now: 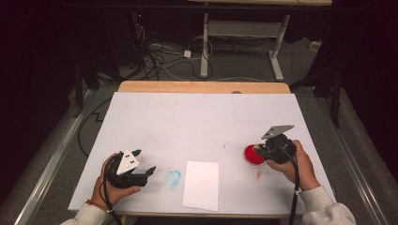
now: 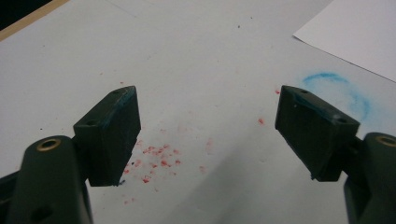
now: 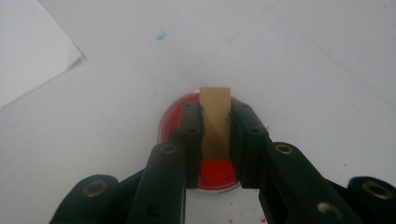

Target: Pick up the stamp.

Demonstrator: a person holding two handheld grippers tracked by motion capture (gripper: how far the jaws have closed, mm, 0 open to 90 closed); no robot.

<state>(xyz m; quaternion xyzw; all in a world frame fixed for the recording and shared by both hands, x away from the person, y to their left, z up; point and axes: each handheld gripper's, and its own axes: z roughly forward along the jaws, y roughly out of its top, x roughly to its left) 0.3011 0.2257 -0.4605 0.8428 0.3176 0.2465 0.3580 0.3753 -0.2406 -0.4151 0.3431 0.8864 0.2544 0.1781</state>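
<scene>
The wooden stamp (image 3: 215,122) is sitting clamped between the right gripper (image 1: 261,151)'s jaws, its long axis running along them and its far end poking past their tips, over the red ink pad (image 3: 173,116). It seems to be taking ink; next it needs carrying to the white paper (image 1: 201,185) and pressing down squarely. The left gripper (image 1: 143,162) is resting with jaws spread and empty.
</scene>
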